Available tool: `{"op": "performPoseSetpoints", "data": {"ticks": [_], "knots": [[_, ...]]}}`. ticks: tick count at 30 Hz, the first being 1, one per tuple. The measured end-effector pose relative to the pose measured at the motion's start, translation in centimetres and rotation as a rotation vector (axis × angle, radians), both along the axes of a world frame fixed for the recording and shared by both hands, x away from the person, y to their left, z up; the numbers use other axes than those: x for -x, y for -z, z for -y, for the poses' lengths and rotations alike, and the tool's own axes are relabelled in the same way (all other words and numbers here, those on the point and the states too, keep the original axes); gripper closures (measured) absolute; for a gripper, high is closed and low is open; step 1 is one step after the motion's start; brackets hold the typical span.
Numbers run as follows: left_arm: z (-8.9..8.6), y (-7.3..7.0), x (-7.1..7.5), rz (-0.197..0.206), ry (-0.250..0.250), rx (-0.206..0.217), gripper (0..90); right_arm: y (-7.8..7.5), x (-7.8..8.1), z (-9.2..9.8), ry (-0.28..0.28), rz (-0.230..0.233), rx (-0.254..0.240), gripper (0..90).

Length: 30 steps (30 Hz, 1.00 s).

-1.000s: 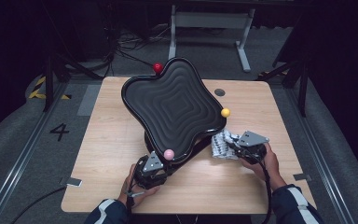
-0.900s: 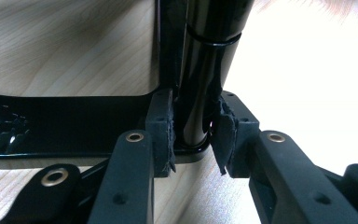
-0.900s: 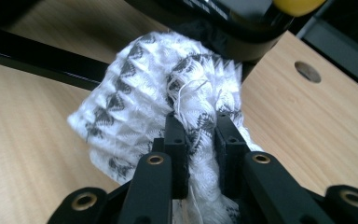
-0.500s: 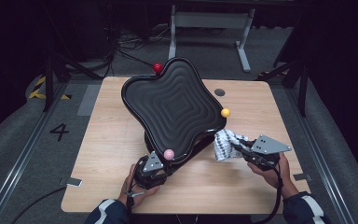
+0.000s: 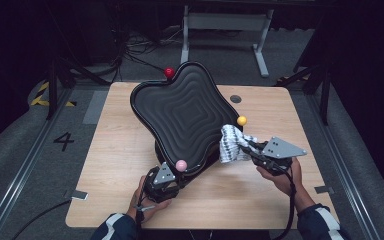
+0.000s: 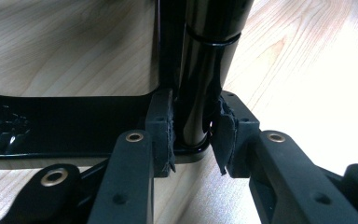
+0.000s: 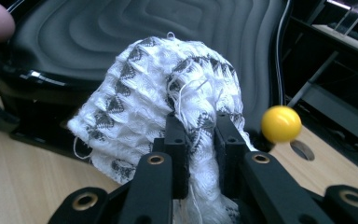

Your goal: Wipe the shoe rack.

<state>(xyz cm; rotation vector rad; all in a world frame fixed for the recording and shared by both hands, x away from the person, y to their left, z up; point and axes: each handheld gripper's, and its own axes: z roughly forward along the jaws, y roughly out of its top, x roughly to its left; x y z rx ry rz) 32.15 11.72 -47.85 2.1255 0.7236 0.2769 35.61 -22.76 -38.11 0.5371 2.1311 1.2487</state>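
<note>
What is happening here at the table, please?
A person works at a wooden table with a tool in each hand. The left tool is clamped on the black post under a tilted black wavy tray, holding it steady. The right tool grips a bunched white patterned cloth and holds it at the tray's lower right edge, near a yellow ball, apparently to wipe the tray.

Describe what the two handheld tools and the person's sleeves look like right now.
Both tools are black, with paired jaws bearing brass-coloured rivets. The right tool carries a grey three-cornered plate with small holes; the left tool has a smaller grey plate. A dark cable trails from each. The left tool's pads look frayed. Sleeves are dark with white stripes.
</note>
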Motion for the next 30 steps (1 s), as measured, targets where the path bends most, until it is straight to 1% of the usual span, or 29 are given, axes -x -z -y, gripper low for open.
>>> {"op": "performPoseSetpoints", "data": {"ticks": [3,4,7,9,11,12,15,18,20,21,22,23,27,30], "knots": [[0.0,0.0,0.0,-0.003,0.0,0.004,68.9,-0.4,-0.8,-1.2,-0.007,0.014,-0.001,79.0],[0.0,0.0,0.0,0.001,0.001,0.0,68.9,-0.5,-1.2,-1.8,-0.011,0.018,-0.003,79.0],[0.0,0.0,0.0,-0.002,0.004,0.004,68.9,-0.6,-2.3,-3.4,-0.019,0.018,0.003,79.0],[0.0,0.0,0.0,-0.003,0.004,0.003,68.9,-0.4,-2.8,-4.3,-0.019,0.021,0.018,79.0],[0.0,0.0,0.0,-0.006,0.003,0.004,68.9,-0.1,-3.3,-5.1,-0.018,0.015,0.023,79.0],[0.0,0.0,0.0,-0.005,0.003,0.003,68.9,0.2,-3.6,-5.8,-0.022,0.012,0.035,79.0],[0.0,0.0,0.0,0.001,0.0,-0.001,68.9,0.8,-3.9,-6.8,-0.031,0.004,0.054,79.0],[0.0,0.0,0.0,0.002,0.001,-0.001,68.9,1.1,-3.7,-7.7,-0.041,0.005,0.075,79.0],[0.0,0.0,0.0,0.0,-0.001,-0.001,68.9,1.2,-3.5,-8.0,-0.05,0.009,0.074,79.0],[0.0,0.0,0.0,0.003,0.004,-0.006,68.9,1.3,-3.3,-8.2,-0.055,0.009,0.072,79.1],[0.0,0.0,0.0,0.002,0.0,-0.003,68.9,1.3,-3.2,-8.3,-0.061,0.004,0.068,79.0],[0.1,0.0,0.0,0.003,0.001,-0.004,69.0,1.3,-3.0,-8.5,-0.078,-0.002,0.067,79.0],[0.1,0.0,0.0,0.004,0.001,-0.003,69.0,1.4,-2.2,-9.8,-0.122,-0.003,0.086,78.7],[0.1,0.0,0.0,0.006,0.002,-0.005,69.0,1.5,-1.4,-10.9,-0.152,0.006,0.108,78.6]]}}
